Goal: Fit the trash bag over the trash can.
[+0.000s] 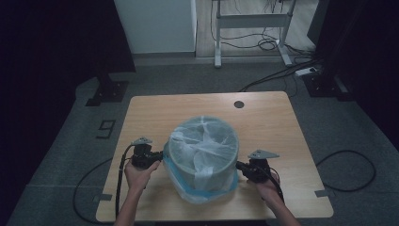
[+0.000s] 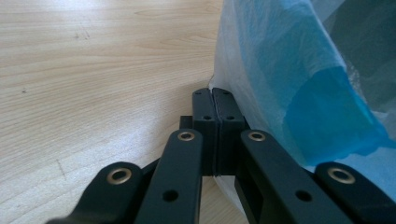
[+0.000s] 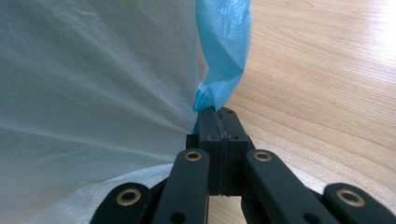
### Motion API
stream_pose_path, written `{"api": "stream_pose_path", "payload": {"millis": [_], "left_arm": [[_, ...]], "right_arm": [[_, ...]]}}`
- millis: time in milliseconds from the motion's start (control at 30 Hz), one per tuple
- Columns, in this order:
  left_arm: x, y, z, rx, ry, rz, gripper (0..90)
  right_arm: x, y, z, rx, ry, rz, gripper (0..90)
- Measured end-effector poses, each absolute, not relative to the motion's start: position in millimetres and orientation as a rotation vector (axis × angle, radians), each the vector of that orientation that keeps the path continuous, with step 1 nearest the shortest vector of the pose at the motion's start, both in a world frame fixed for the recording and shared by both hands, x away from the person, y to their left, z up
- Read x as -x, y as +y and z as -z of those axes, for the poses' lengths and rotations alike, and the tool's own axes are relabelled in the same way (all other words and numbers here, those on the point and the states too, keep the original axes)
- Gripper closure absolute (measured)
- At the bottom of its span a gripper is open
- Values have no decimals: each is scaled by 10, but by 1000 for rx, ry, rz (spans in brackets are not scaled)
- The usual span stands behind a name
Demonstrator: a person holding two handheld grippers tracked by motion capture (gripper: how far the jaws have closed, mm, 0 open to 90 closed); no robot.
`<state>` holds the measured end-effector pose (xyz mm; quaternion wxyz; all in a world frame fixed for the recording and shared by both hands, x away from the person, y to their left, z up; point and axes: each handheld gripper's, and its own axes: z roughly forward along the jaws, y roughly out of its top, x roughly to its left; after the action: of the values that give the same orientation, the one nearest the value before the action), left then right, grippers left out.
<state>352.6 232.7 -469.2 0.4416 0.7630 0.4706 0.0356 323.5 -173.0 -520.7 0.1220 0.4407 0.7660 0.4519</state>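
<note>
A round grey bin [image 1: 202,155] stands on the wooden table [image 1: 268,122], wrapped in a translucent plastic bag [image 1: 203,136] with a blue band [image 1: 207,192] bunched around its base. My left gripper [image 1: 161,154] sits at the bin's left side, jaws pressed together at the bag's edge [image 2: 243,70], with thin film caught at its tips [image 2: 213,91]. At the bin's right side my right gripper [image 1: 239,165] is shut on a fold of the blue band [image 3: 224,70], pinched at its tips [image 3: 217,111]. A hand holds each gripper from below.
A dark round cable hole [image 1: 239,104] lies near the table's far edge. Behind the table stand a white cabinet [image 1: 155,23] and a metal desk frame [image 1: 251,21]. Cables [image 1: 348,169] run over the grey carpet.
</note>
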Motion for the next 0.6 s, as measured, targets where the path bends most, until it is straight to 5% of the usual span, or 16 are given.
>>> {"api": "stream_pose_path", "payload": {"millis": [100, 233, 333, 600], "left_arm": [[-3511, 2345, 4677, -1892, 1165, -115, 855], [-3419, 2476, 4576, -1794, 1168, -237, 577], [-3353, 2628, 4493, -1744, 1155, -270, 410], [-3207, 2800, 4243, -1746, 987, -291, 340]], "right_arm": [[-3228, -1749, 5183, -1274, 2228, -1332, 829], [-3154, -1827, 5057, -1254, 2103, -1417, 593], [-3083, -1915, 4963, -1234, 2038, -1477, 513], [-2932, -2124, 4879, -1189, 1974, -1587, 421]]}}
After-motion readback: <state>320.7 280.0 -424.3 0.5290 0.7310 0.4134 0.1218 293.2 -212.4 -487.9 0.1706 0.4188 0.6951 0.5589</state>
